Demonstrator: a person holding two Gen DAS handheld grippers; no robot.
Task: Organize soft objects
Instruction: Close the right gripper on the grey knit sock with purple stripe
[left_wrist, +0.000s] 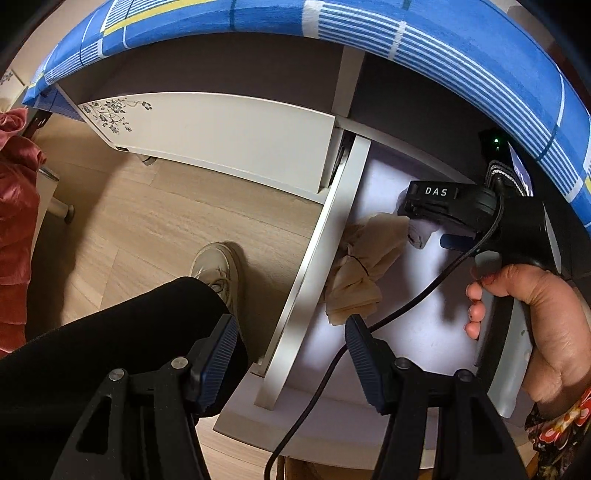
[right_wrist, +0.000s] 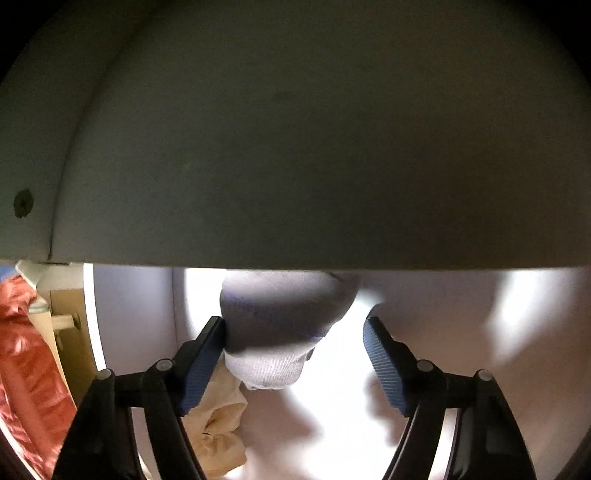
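Note:
An open white drawer (left_wrist: 314, 273) holds a crumpled beige stocking (left_wrist: 364, 266) against its left wall. Beside it lies a white and grey sock (left_wrist: 417, 240). A hand holds my right gripper (left_wrist: 424, 221) down inside the drawer, over that sock. In the right wrist view the sock (right_wrist: 288, 332) lies between the jaws of my right gripper (right_wrist: 295, 354). It touches the left pad (right_wrist: 201, 365), while the right pad (right_wrist: 384, 365) stands apart from it. The beige stocking (right_wrist: 221, 424) shows below the left finger. My left gripper (left_wrist: 291, 358) hangs open above the drawer's front corner, with nothing in it.
A blue checked cloth edge (left_wrist: 443, 48) overhangs the drawer's back. A closed white drawer front with a flower print (left_wrist: 221, 129) lies to the left. A leg in black (left_wrist: 110, 347) and a shoe (left_wrist: 218, 269) stand on the wood floor. Red fabric (left_wrist: 14, 206) is far left. A black cable (left_wrist: 406, 306) crosses the drawer.

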